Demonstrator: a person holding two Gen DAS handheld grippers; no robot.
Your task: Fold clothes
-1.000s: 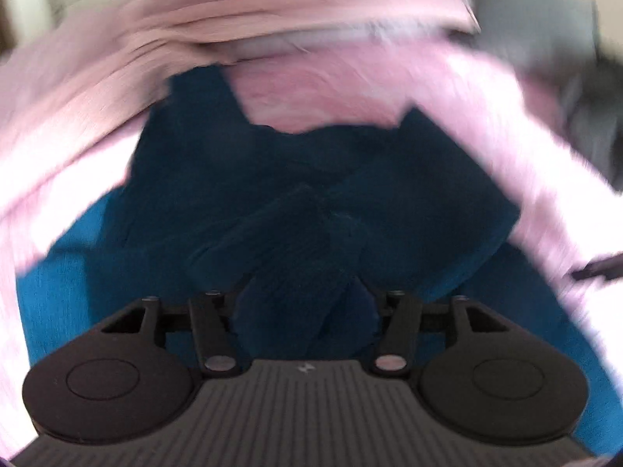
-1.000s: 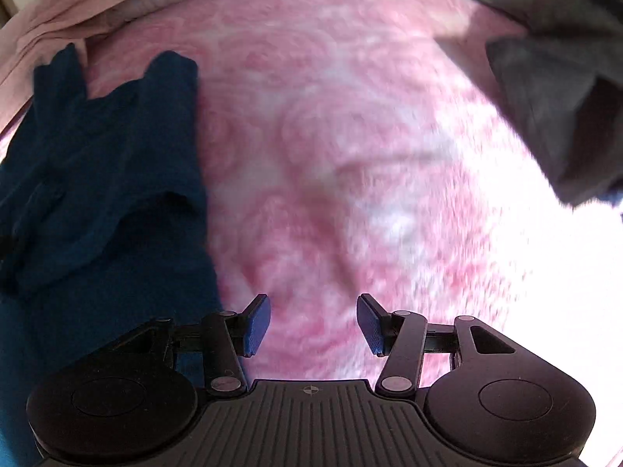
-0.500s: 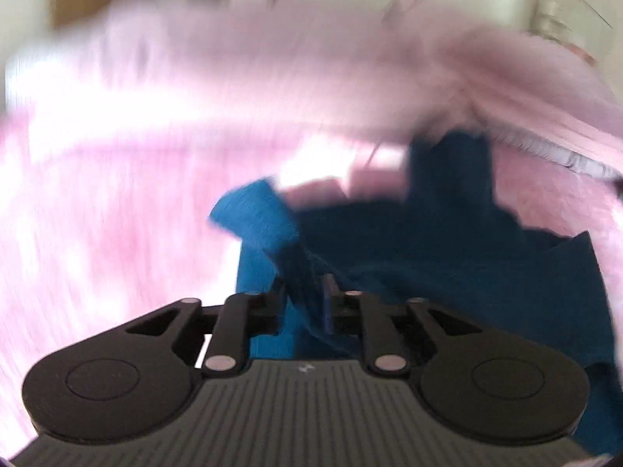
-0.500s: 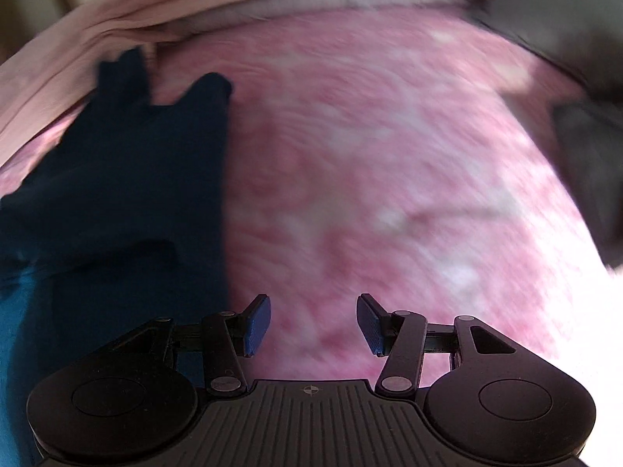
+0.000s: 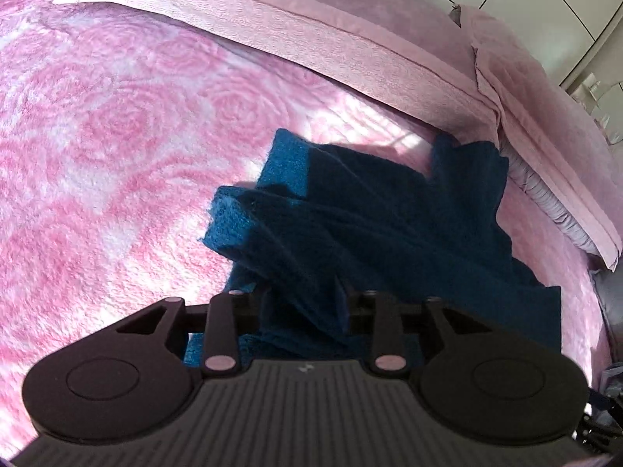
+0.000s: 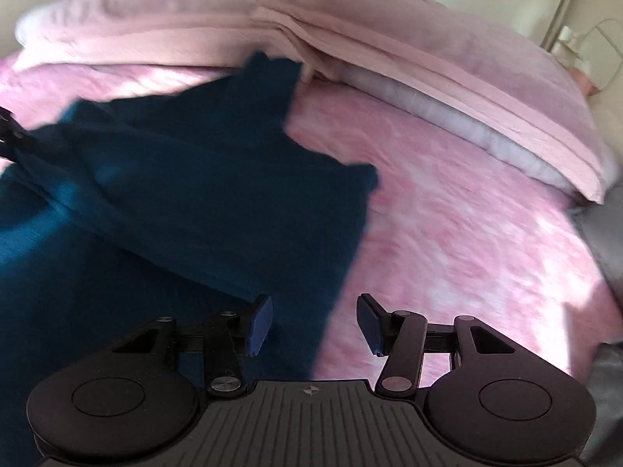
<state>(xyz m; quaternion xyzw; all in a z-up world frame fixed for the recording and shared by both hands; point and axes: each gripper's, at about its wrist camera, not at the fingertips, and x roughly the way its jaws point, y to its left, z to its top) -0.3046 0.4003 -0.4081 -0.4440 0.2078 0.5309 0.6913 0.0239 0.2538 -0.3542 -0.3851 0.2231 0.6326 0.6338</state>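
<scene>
In the left wrist view, the left gripper (image 5: 301,303) pinches a bunched fold of the blue garment (image 5: 389,225); its length runs away toward the pillows (image 5: 389,39). In the right wrist view, the right gripper (image 6: 313,325) is spread, empty, above the garment's edge on the pink blanket (image 6: 467,233).

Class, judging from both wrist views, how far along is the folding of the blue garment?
Done: nothing tidy; the blue garment lies rumpled on the pink blanket. In hand: the left gripper pinches a bunched fold. Left: the right gripper, open over its edge, must grip, then flatten and fold.
</scene>
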